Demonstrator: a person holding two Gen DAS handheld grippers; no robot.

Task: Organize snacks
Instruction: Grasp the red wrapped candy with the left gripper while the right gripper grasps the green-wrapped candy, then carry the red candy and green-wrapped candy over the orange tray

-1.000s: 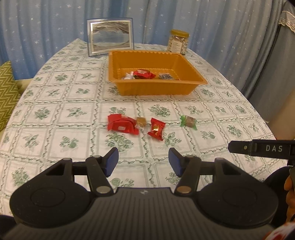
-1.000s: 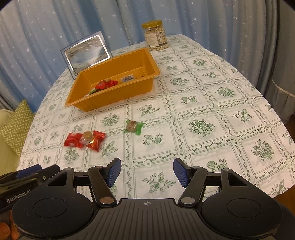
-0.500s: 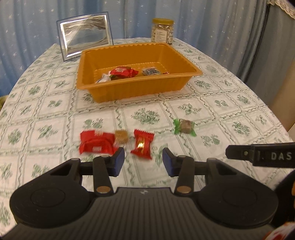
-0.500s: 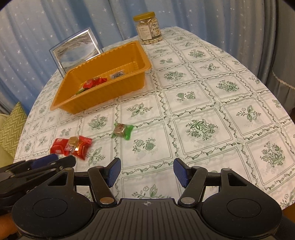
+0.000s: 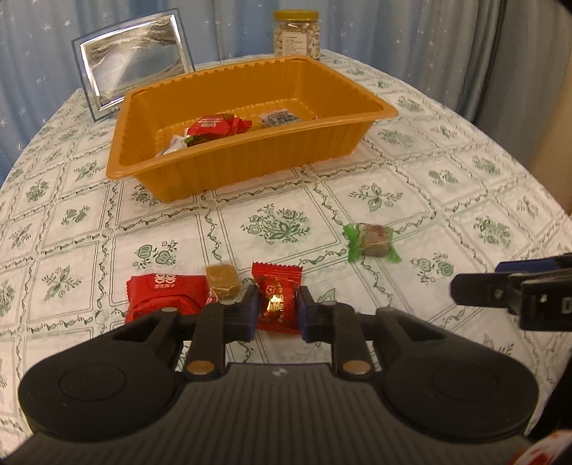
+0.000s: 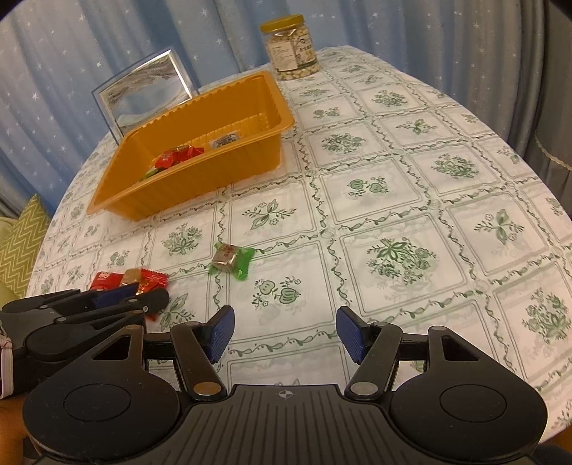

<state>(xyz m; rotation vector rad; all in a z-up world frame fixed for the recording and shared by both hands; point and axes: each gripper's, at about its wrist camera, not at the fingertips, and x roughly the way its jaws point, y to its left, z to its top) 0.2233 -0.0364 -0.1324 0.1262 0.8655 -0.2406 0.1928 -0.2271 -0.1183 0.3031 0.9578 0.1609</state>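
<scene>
My left gripper (image 5: pixel 276 310) is low over the table with its blue pads on both sides of a small red candy packet (image 5: pixel 277 295), closed against it. Beside it lie a brown caramel (image 5: pixel 221 280) and a larger red packet (image 5: pixel 166 295). A green-wrapped candy (image 5: pixel 371 240) lies to the right; it also shows in the right wrist view (image 6: pixel 230 259). The orange tray (image 5: pixel 246 162) behind holds several snacks. My right gripper (image 6: pixel 284 331) is open and empty above bare tablecloth, right of the left gripper (image 6: pixel 118 304).
A silver picture frame (image 5: pixel 134 57) and a jar of nuts (image 5: pixel 296 30) stand behind the tray near the blue curtain. The round table's edge curves away on the right (image 6: pixel 536 171). A green zigzag cushion (image 6: pixel 18 243) is at the left.
My left gripper moved forward and down to the small red packet and its jaws closed around it. My right gripper drifted slightly forward and stayed open.
</scene>
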